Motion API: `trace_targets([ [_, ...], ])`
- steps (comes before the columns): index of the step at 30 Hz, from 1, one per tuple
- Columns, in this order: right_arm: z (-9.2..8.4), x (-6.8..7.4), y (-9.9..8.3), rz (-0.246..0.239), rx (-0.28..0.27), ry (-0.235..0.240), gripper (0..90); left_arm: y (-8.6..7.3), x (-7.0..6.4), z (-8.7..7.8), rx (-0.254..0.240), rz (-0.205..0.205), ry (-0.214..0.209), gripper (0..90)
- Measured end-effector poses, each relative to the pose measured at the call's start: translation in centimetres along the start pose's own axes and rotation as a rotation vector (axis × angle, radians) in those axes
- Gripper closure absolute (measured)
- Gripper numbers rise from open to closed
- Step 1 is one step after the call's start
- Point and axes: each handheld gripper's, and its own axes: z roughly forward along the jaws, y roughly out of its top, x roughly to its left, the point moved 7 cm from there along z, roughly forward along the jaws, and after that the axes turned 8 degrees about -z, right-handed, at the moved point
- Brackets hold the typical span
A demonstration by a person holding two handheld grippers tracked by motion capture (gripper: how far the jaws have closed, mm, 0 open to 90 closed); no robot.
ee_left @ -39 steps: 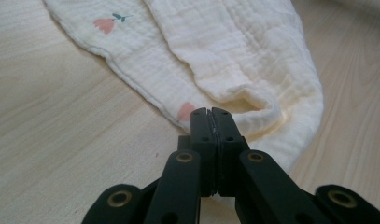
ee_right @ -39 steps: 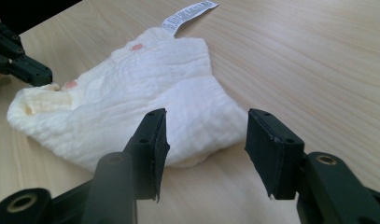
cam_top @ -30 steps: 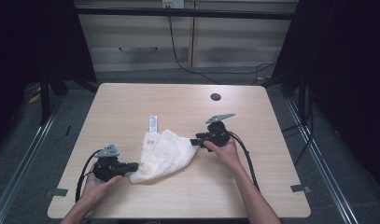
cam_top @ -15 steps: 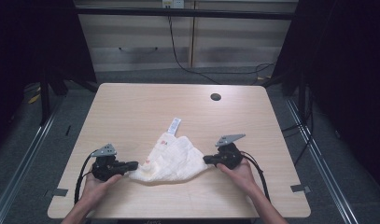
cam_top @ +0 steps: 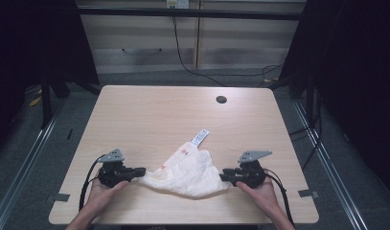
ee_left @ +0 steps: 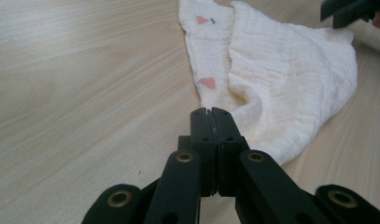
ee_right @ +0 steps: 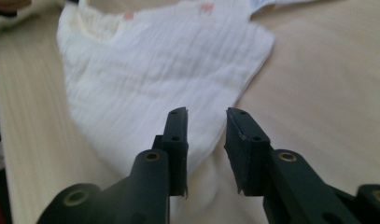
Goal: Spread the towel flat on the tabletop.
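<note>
Pinching one corner of the white cloth [ee_left: 290, 79], the left claw [ee_left: 211, 112] is shut tight to pin it. Ahead, the right claw [ee_right: 205, 135] gapes open over the opposite corner, probably letting go.

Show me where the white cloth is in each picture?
High view: the white cloth lies near the table's front edge, between the two grippers.
Left gripper view: it spreads up and right from the shut jaws.
Right gripper view: it covers the upper left, running down between the open jaws.
Shared landmark: the small pink prints on the cloth.
</note>
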Motion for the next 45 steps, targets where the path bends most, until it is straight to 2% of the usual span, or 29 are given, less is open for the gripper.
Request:
trace_targets([
  [5,2.2,-3.2,2.7,-0.022,0.002,-0.021,66.6,-0.1,0.3,0.3,0.012,-0.003,0.0,88.9],
  [7,3.6,-4.6,3.5,-0.004,-0.002,-0.014,65.6,-0.2,0.4,0.4,0.021,-0.001,0.003,88.9],
  [10,5.3,-5.8,4.4,0.025,-0.007,-0.003,62.6,-0.3,0.4,0.4,0.016,-0.003,0.001,88.8],
  [15,7.5,-6.2,4.7,0.031,0.036,0.027,57.9,-0.3,0.8,0.2,0.015,-0.01,0.007,88.9],
  [20,8.7,-6.1,4.7,0.033,0.04,0.059,58.8,-0.2,1.0,0.1,0.009,-0.017,0.007,88.9],
  [25,8.7,-5.5,4.5,-0.012,0.059,0.078,70.5,-0.2,1.0,0.2,0.011,-0.018,0.008,88.8],
  [27,8.7,-5.1,4.4,-0.02,0.065,0.086,82.7,-0.2,1.0,0.2,0.008,-0.02,0.007,88.8],
  [28,8.7,-5.1,4.3,-0.024,0.064,0.085,85.6,-0.2,1.0,0.2,0.007,-0.021,0.007,88.8],
  [29,8.8,-5.0,4.4,-0.022,0.056,0.096,86.5,-0.2,1.0,0.1,0.005,-0.023,0.006,88.9],
  [34,8.1,-4.9,5.0,-0.013,0.026,0.087,87.6,0.2,0.9,-0.1,-0.015,-0.027,-0.001,88.8],
  [37,6.6,-5.0,6.2,-0.014,-0.027,0.079,87.6,1.1,0.3,-0.6,-0.054,-0.023,-0.011,88.9],
  [40,4.7,-5.3,7.4,-0.023,-0.054,0.06,87.6,2.3,-0.2,-1.0,-0.09,-0.02,-0.018,88.9],
  [45,1.6,-6.0,9.3,-0.031,-0.113,0.025,87.6,4.8,-0.5,-2.0,-0.16,-0.002,-0.026,88.9],
])
